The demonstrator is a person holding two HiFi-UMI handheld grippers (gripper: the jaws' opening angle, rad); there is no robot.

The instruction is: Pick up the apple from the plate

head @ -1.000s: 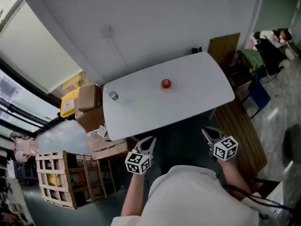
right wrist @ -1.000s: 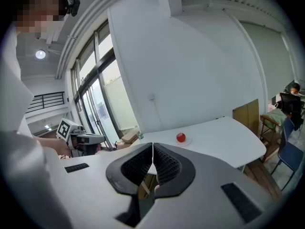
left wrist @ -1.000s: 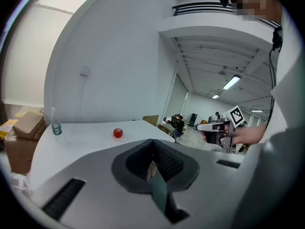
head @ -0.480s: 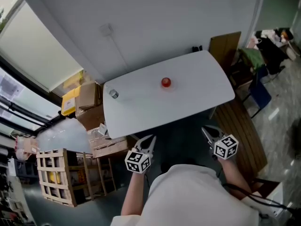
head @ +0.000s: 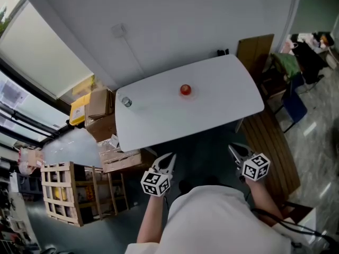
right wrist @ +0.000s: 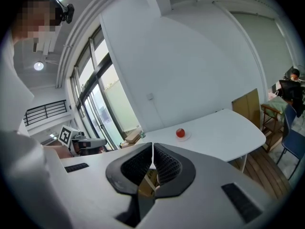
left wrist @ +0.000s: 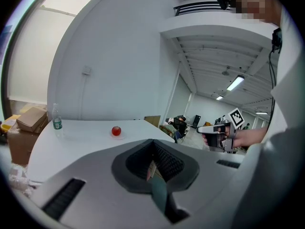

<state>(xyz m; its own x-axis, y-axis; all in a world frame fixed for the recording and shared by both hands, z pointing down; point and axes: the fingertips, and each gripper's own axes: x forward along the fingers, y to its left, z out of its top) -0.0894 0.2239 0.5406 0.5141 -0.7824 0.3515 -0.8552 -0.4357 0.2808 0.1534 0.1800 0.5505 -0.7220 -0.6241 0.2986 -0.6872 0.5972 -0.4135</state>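
Note:
A red apple [head: 185, 89] rests on a small pale plate [head: 187, 94] near the far side of the white table [head: 212, 115]. The left gripper view shows the apple [left wrist: 116, 130] far ahead, and so does the right gripper view, with the apple [right wrist: 180, 133] on its plate [right wrist: 185, 137]. My left gripper [head: 168, 158] is held well short of the table's near edge, jaws shut and empty. To its right, my right gripper [head: 235, 150] hovers off the table too, jaws pressed together with nothing between them.
A clear water bottle [head: 126, 101] stands at the table's left end. Cardboard boxes [head: 100, 115] and a wooden crate [head: 61, 197] sit on the floor at the left. A wooden board [head: 253, 49] leans by the wall; chairs [head: 288, 102] stand at the right.
The table and apple sit slightly higher in the head view than a second ago. Both grippers keep nearly the same place in the picture, still shut.

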